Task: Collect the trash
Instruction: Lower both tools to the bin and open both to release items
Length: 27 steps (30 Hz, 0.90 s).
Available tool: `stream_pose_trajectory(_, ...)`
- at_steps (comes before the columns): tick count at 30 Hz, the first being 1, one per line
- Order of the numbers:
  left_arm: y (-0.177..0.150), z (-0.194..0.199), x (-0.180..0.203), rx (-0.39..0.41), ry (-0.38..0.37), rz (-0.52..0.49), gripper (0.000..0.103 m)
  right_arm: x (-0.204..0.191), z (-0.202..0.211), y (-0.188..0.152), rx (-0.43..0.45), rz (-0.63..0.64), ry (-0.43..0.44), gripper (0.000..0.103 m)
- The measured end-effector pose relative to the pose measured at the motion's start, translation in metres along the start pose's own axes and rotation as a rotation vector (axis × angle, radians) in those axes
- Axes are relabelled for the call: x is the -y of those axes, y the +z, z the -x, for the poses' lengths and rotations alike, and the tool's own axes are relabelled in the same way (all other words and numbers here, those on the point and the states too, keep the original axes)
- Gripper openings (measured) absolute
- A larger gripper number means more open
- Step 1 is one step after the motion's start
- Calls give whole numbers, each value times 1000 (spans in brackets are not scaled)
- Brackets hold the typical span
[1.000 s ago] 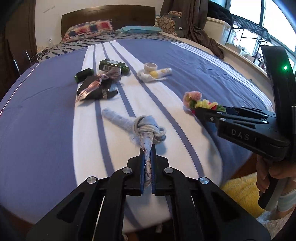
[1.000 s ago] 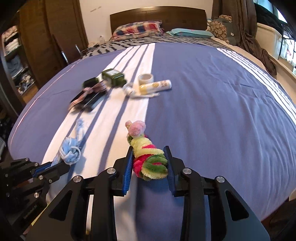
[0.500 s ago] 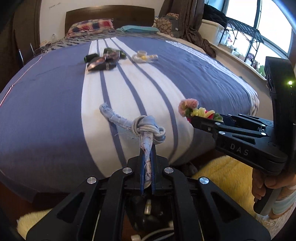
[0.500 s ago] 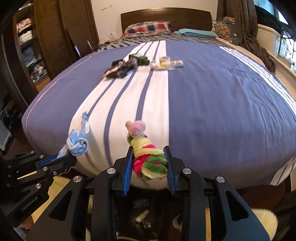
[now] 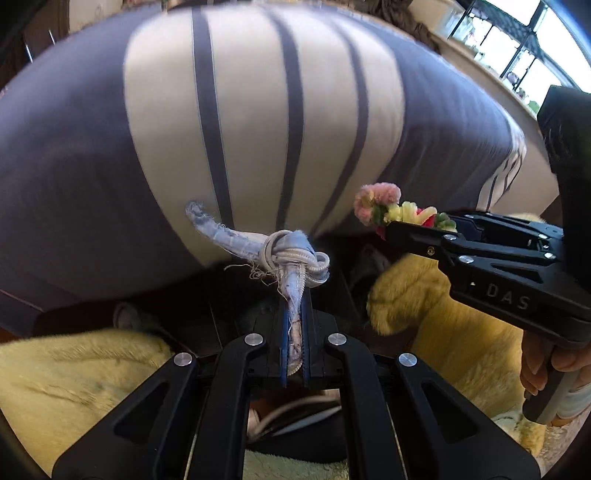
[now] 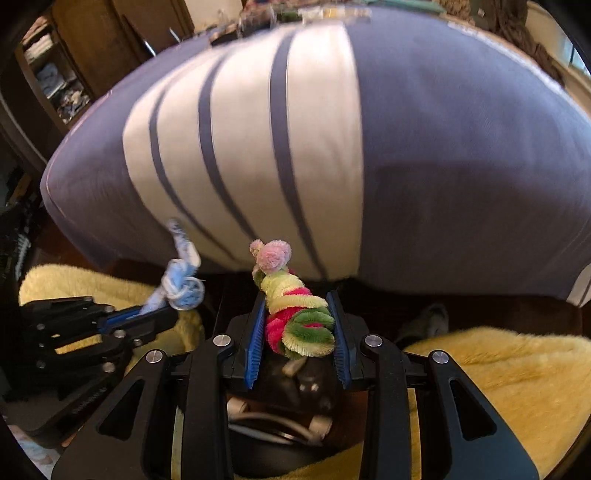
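Observation:
My left gripper (image 5: 294, 310) is shut on a knotted pale-blue rag (image 5: 284, 254) and holds it in the air past the foot of the bed. It also shows in the right wrist view (image 6: 181, 284). My right gripper (image 6: 297, 306) is shut on a twisted bundle of pink, yellow and green pipe cleaners (image 6: 295, 314) with a pink pom-pom tip; the bundle shows in the left wrist view (image 5: 391, 210) too. Both grippers hang side by side over a dark bin (image 6: 291, 387) on the floor that holds small objects.
The bed (image 5: 258, 110) with its blue and white striped cover fills the view ahead. A yellow fluffy rug (image 6: 498, 369) lies on the floor around the bin. A wooden wardrobe (image 6: 92, 37) stands at the far left. Other trash items (image 6: 295, 14) lie blurred far up the bed.
Both grippers have pulled back off the bed and dropped below its foot edge, carrying the rag and the pipe cleaners. They now hang over the floor and the dark bin.

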State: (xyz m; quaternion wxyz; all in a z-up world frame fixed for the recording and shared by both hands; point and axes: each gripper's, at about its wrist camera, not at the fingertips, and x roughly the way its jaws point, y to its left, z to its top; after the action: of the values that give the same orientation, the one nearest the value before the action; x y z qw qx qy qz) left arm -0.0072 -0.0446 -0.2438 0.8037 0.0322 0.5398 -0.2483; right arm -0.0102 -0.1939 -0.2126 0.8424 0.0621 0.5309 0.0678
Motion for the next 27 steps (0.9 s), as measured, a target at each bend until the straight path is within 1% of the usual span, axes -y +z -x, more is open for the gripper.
stream_pose_trajectory(5, -11, -30, -6, -87, -13, 22, 4, 4, -24, -7, -65, -14, 3, 33)
stream_pose_trajectory(9, -12, -45, -13, -131, -22, 44, 4, 3, -40, -9, -106, -23, 7, 34)
stream_pose_trajectory(13, -13, -53, -15, -152, -30, 47, 5, 4, -52, -8, -133, -31, 10, 35)
stream_pose_trajectory(18, -15, -60, -16, -172, -38, 41, 10, 10, -56, -1, -136, -47, 18, 35)
stream_pose_trajectory(19, -15, -60, -17, -174, -39, 42, 10, 11, -57, 0, -136, -54, 23, 37)
stream_pose_trajectory(20, -14, -60, -18, -176, -37, 44, 12, 13, -56, -2, -135, -59, 27, 42)
stream_pose_trajectory(21, -13, -58, -17, -177, -35, 47, 14, 15, -56, -3, -133, -63, 28, 43)
stream_pose_trajectory(23, -12, -55, -17, -174, -28, 52, 22, 18, -55, -1, -125, -72, 24, 48)
stream_pose_trajectory(24, -13, -55, -20, -171, -22, 52, 30, 17, -52, -1, -120, -74, 20, 51)
stream_pose_trajectory(26, -11, -50, -20, -155, -5, 47, 46, 18, -46, 2, -96, -81, 2, 66)
stream_pose_trajectory(27, -10, -47, -20, -147, 5, 44, 49, 19, -41, 4, -79, -83, -11, 69)
